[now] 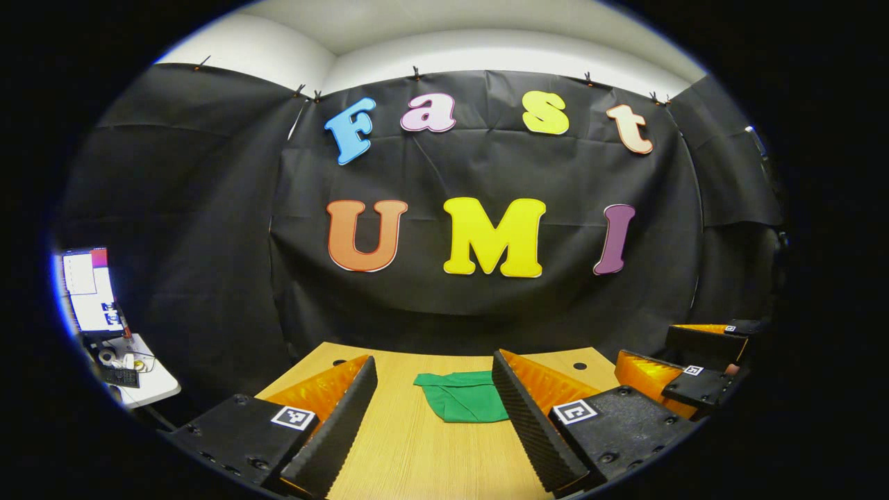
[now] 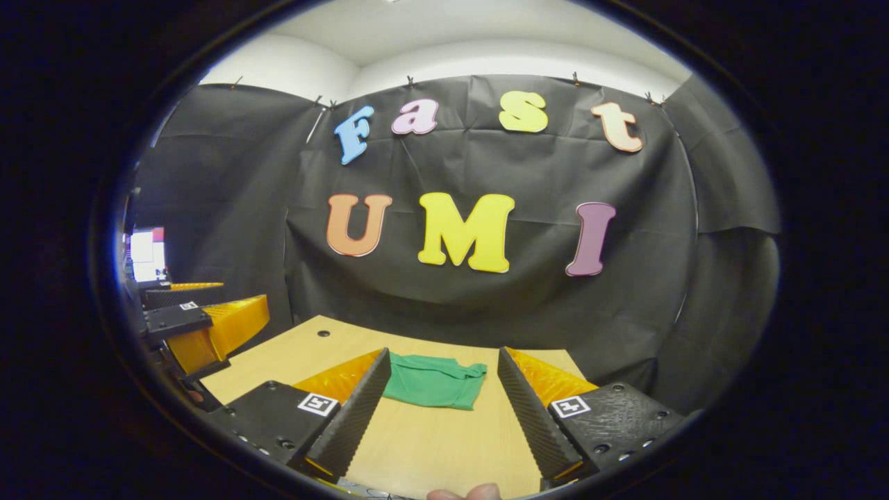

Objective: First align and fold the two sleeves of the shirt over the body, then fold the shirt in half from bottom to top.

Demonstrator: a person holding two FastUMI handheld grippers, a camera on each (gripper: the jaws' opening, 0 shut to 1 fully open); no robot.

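The green shirt (image 2: 434,380) looks all folded up into a small bundle, so the job seems done. Close up, the right gripper (image 2: 439,403) has its fingers spread wide and holds nothing. The left gripper (image 1: 434,410) is wide apart and empty too. A bit farther off, the shirt lies on the wooden table (image 1: 417,451), near its far edge
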